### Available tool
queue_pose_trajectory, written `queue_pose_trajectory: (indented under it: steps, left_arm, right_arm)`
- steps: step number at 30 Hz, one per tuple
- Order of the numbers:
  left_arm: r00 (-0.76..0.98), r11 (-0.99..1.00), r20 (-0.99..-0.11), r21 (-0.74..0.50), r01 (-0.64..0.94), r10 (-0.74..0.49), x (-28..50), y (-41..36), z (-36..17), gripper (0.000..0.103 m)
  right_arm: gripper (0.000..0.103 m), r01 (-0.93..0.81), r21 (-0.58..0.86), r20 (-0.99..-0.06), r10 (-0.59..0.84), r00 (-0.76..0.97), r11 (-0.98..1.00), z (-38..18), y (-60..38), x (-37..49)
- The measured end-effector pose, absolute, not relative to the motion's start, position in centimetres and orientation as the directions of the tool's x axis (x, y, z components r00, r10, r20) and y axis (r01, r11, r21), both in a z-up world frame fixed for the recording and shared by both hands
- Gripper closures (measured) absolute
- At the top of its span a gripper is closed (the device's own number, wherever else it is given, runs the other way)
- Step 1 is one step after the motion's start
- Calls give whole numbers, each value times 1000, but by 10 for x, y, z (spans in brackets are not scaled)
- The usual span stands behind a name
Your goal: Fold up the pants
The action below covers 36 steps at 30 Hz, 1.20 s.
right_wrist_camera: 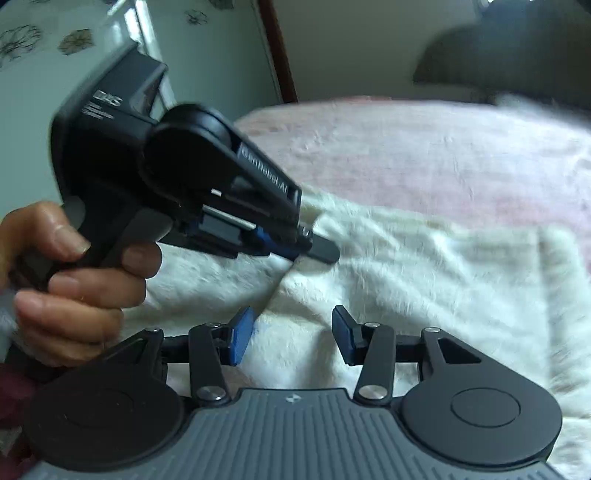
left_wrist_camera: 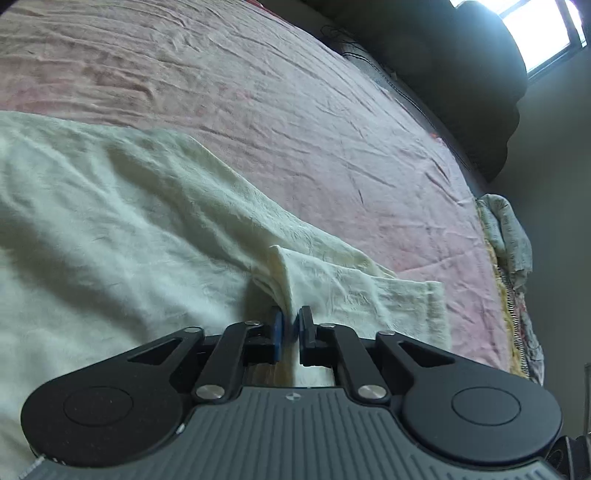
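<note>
Cream-white fleecy pants (left_wrist_camera: 110, 221) lie spread over a pink bed sheet (left_wrist_camera: 295, 110). My left gripper (left_wrist_camera: 291, 325) is shut on a raised ridge of the pants fabric, which runs down between its blue pads. In the right wrist view the left gripper (right_wrist_camera: 325, 253) comes in from the left, held by a hand (right_wrist_camera: 74, 288), its tips resting on a fold of the pants (right_wrist_camera: 443, 277). My right gripper (right_wrist_camera: 291, 334) stands open just above the cloth, close to the left one. Nothing is pinched between its pads.
The pink sheet (right_wrist_camera: 424, 147) stretches beyond the pants. A dark headboard or cushion (left_wrist_camera: 461, 74) lines the far side under a bright window (left_wrist_camera: 535, 29). A crumpled patterned cloth (left_wrist_camera: 513, 236) hangs at the bed's right edge. A flowered wall (right_wrist_camera: 37, 37) stands at the left.
</note>
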<state>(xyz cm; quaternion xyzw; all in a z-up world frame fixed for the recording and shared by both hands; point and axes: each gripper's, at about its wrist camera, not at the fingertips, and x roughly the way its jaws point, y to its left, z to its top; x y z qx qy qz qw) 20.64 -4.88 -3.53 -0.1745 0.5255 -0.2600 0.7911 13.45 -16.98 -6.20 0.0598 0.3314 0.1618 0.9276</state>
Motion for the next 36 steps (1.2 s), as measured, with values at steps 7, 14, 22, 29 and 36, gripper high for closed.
queue_pose_trajectory:
  steps: [7, 14, 22, 29, 36]
  left_arm:
    - [527, 938, -776, -288, 193, -347, 175, 35, 19, 35]
    - [604, 987, -796, 120, 104, 33, 156, 121, -9, 27]
    - [683, 995, -729, -26, -96, 47, 138, 212, 13, 31]
    - [584, 921, -794, -338, -194, -168, 119, 272, -1, 31]
    - [574, 822, -759, -515, -242, -307, 127, 282, -15, 31]
  right_arm:
    - [55, -217, 238, -635, 321, 702, 947, -65, -172, 139]
    - [52, -260, 174, -664, 308, 681, 950, -72, -147, 152]
    - [50, -468, 75, -571, 423, 704, 880, -23, -69, 141]
    - [53, -696, -339, -574, 447, 686, 633, -46, 70, 116]
    - [62, -672, -535, -576, 361, 734, 512, -76, 113, 108]
